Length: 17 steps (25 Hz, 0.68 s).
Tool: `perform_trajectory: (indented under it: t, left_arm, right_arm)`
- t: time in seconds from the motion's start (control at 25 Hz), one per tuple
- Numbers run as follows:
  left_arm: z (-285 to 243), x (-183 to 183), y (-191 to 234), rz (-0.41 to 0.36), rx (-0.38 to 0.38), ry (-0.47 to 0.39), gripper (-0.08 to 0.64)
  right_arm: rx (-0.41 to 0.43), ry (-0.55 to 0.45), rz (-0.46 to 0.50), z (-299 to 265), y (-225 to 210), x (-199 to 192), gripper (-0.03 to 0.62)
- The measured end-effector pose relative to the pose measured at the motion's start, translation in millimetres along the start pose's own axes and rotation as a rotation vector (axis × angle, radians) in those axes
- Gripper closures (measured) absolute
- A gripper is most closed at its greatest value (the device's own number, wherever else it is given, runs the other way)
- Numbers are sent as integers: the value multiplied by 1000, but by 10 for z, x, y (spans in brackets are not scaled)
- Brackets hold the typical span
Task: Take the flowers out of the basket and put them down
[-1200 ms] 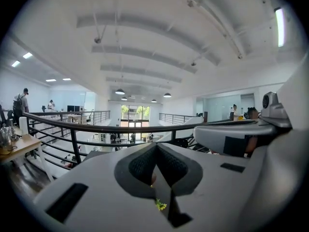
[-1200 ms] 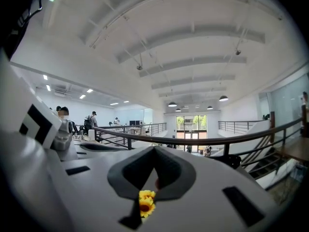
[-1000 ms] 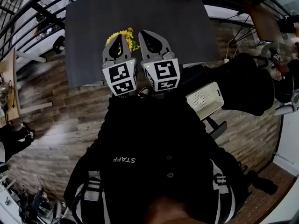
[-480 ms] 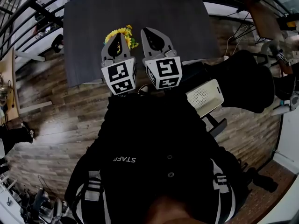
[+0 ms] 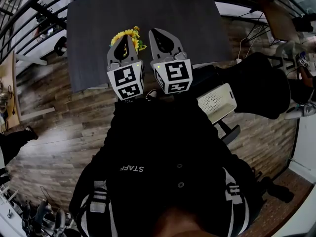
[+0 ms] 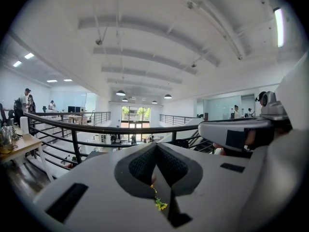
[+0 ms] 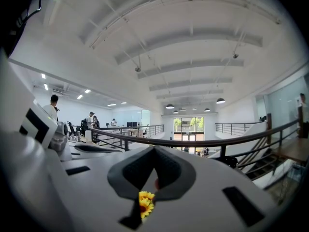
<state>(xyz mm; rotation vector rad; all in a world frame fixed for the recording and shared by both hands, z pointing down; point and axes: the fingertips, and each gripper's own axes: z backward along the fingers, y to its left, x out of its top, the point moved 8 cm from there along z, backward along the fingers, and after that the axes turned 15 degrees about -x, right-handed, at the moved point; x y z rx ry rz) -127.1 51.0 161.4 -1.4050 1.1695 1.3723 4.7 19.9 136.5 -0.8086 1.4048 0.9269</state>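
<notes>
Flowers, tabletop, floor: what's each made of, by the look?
Flowers: likely artificial, fabric or plastic; flat, uniformly bright yellow petals, though too small to be sure.
Tabletop: dark grey, matte, no glare; laminate or a cloth-like cover, can't tell which.
Floor: brown wood-grain planks with a soft sheen; wood or wood-look laminate.

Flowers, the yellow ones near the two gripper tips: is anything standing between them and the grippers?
Nothing visible does. The yellow flowers show right at the tip of the left gripper and beside the right gripper, above the dark table. Both grippers have their jaws together, and nothing else appears between them and the blooms.
</notes>
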Motion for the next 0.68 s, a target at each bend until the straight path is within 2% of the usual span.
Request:
perform_trajectory:
  t: [0.16,0.68]
  left_arm:
    - [3,13,17,-5,-11,-21,558]
    - [-49,-50,14,-7,-34,4,558]
  right_arm:
    - [-2,-9,3,-9,25,15,580]
    - [-31,-10,10,-14,-17,-13,580]
